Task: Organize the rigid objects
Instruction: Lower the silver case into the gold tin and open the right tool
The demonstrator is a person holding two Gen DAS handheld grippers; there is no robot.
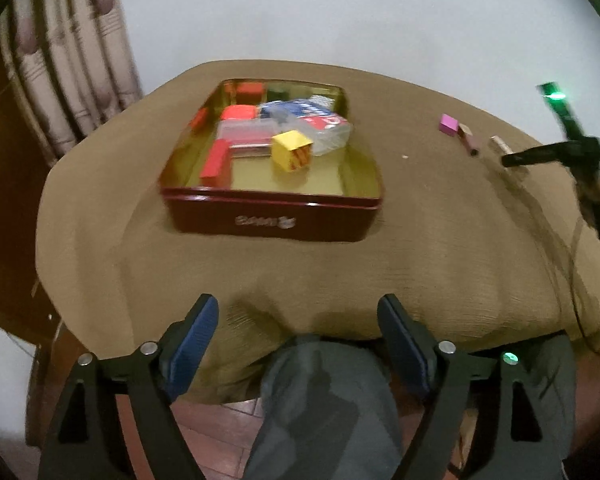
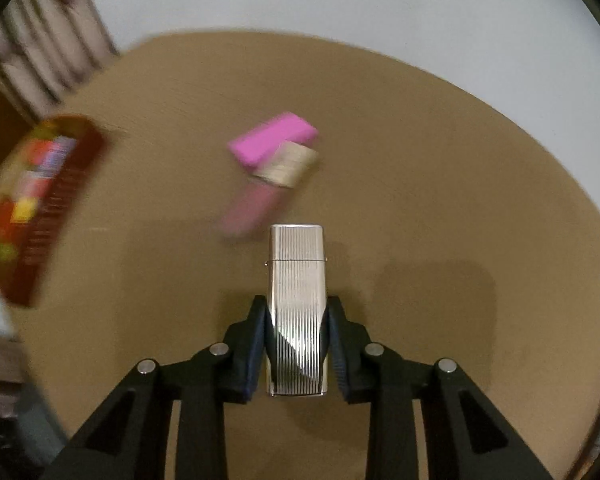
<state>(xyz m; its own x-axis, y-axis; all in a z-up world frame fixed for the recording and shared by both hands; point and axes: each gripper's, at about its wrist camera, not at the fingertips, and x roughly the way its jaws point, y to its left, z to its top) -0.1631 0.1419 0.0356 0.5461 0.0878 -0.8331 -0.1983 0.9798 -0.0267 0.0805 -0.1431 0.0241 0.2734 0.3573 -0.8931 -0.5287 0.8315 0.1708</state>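
The right gripper (image 2: 296, 344) is clamped on a ribbed silver lighter (image 2: 297, 280), held above the tabletop (image 2: 420, 160). The left gripper (image 1: 298, 320) hangs wide and empty at the near edge. Farther off, the red tin (image 1: 272, 216) holds red blocks (image 1: 216, 164), a yellow cube (image 1: 291, 150) and a clear pack (image 1: 320, 124).

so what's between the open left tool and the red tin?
Only bare tan tablecloth between left tool and red tin, seen in the left wrist view.
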